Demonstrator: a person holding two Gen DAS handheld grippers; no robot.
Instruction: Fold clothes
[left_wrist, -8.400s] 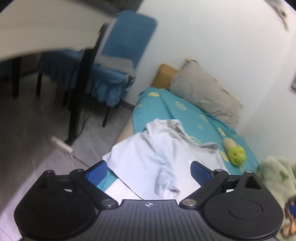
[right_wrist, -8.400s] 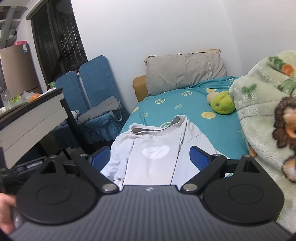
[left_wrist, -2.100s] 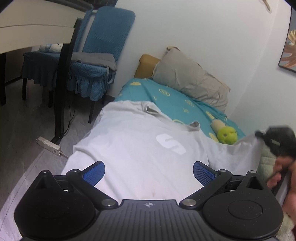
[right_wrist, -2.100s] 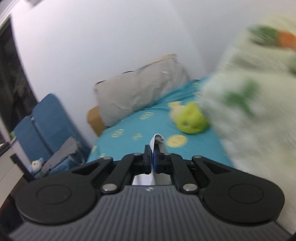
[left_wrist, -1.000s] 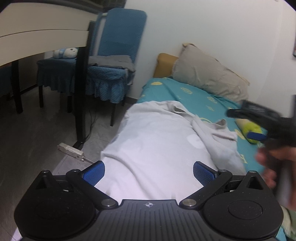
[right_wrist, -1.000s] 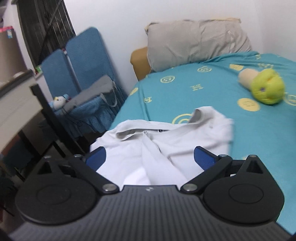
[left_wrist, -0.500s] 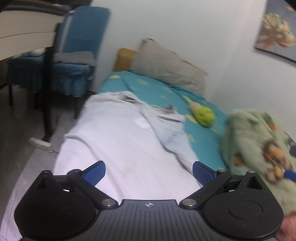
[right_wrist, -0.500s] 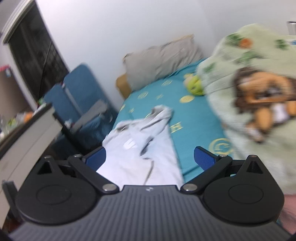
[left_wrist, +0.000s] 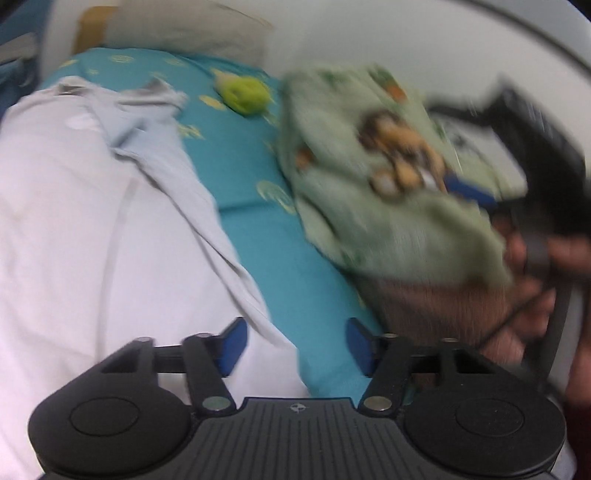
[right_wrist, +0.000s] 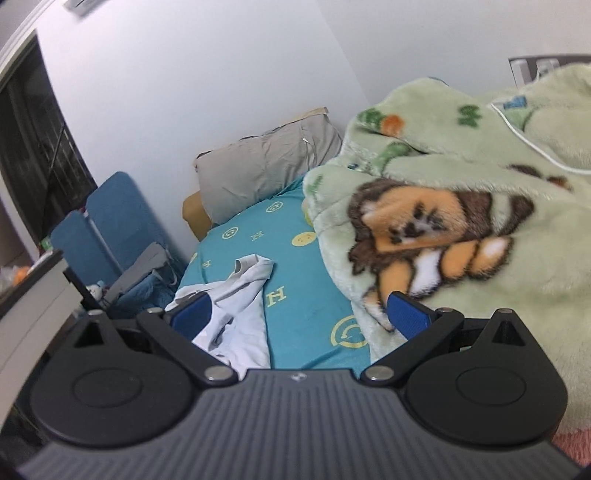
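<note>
Left wrist view: left gripper (left_wrist: 293, 345) spread wide, holding nothing, over the right edge of the white shirt (left_wrist: 74, 221) spread on the teal bedsheet (left_wrist: 266, 229). Right wrist view: right gripper (right_wrist: 299, 314) likewise agape and empty, shirt at 10 o'clock, green lion blanket (right_wrist: 461, 206) at 2 o'clock.

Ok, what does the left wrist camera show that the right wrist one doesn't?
Only the left wrist view shows the green plush toy, the person's hand holding the right tongs, and the shirt's broad body. Only the right wrist view shows the blue chairs. Both share the white shirt, teal sheet, pillow and lion blanket.
</note>
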